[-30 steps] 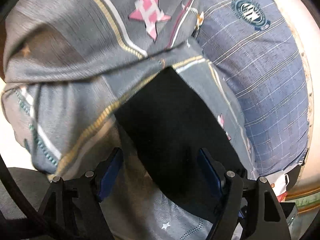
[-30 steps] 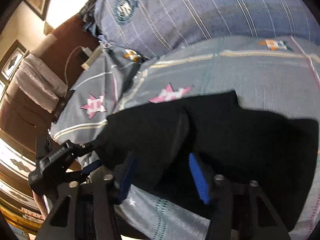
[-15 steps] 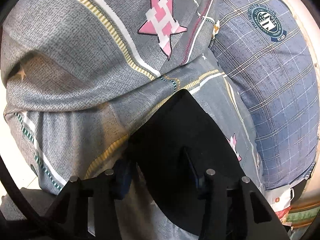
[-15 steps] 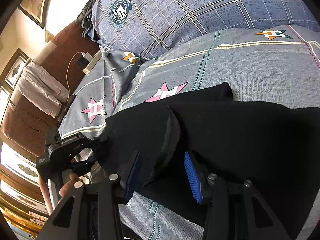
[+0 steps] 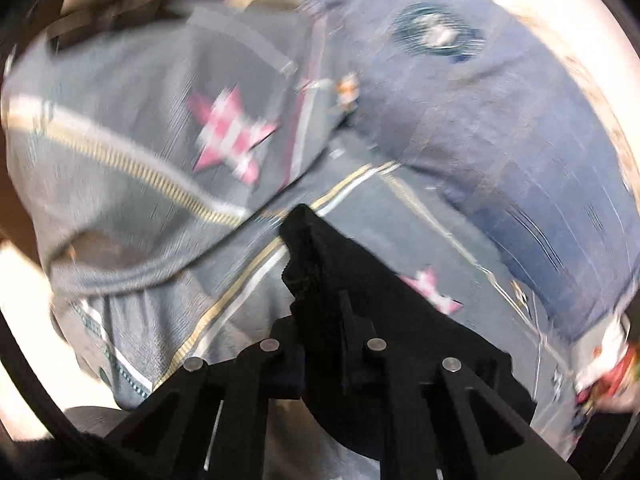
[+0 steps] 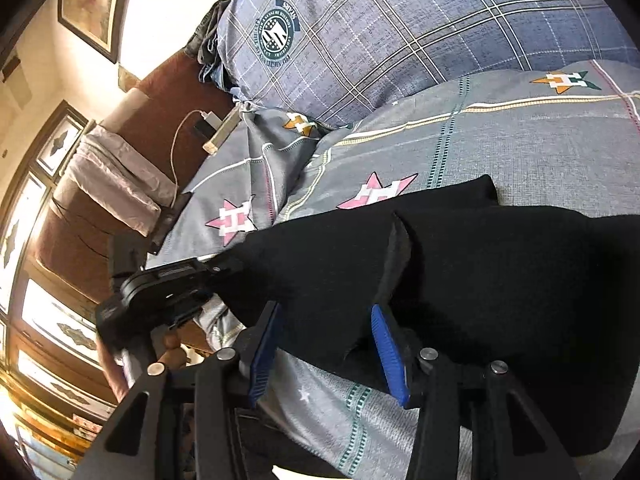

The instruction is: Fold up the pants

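Through my left wrist camera, everything is smearing with blur. I am angling my left gripper steeply down over the bed, and its jaws are closing on a corner of the black pants; the cloth is bunching into a crumpled peak just ahead of my fingers. Beyond it the grey bedspread, woven and matte with pink stars and gold stripes, is rumpling in soft folds. Ahead to my right a blue plaid pillow is bulging.

Through my right wrist camera, I am tilting my right gripper down at a gentler slope. Its jaws are opening, standing about half apart, the ribbed blue pads straddling a raised fold of the pants without clearly pressing it. The thick, dark fabric is spreading flat ahead and to my right. Off to my left, my other gripper is pinching the pants' far corner, a hand gripping its handle below.
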`<state>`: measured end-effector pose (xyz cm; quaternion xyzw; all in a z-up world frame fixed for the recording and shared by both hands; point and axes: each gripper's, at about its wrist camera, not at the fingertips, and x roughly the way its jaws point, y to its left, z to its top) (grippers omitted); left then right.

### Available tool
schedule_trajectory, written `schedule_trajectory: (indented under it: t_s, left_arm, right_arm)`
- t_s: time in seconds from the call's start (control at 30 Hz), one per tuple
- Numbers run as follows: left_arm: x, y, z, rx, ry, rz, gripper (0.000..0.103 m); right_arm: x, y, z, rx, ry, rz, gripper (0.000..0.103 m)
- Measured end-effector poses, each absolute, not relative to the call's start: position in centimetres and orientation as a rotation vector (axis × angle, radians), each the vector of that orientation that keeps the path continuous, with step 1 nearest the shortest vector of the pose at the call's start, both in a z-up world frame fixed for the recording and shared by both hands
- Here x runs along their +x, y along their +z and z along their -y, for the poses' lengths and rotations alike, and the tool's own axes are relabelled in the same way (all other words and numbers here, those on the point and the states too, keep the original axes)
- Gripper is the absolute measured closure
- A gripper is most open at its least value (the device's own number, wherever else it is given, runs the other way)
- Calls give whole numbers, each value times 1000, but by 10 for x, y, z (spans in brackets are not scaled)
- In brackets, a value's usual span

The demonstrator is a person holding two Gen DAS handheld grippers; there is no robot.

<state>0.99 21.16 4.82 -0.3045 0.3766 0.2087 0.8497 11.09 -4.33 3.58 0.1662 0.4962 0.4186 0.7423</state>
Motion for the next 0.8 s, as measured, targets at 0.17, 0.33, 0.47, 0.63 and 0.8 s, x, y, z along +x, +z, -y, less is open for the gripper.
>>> schedule_trajectory:
  t_s: [0.17, 0.33, 0.47, 0.63, 0.8]
  left_arm:
    - [16, 83, -159, -468, 343, -763, 92]
    - [29, 93, -108, -376, 264, -745, 92]
    - [36, 91, -61, -278, 201, -762, 92]
    - [39, 78, -15, -173, 134, -795, 92]
    - [48, 55, 9, -132, 91, -873, 92]
  right_arm:
    - [126, 52, 63, 478, 939, -1140, 44]
    - [144, 84, 94, 475, 960, -1116, 35]
    - [157, 82, 123, 522, 963, -1073, 35]
    - [178, 53, 145, 659, 956, -1124, 35]
    - [181, 41, 139, 740, 1030, -1167, 35]
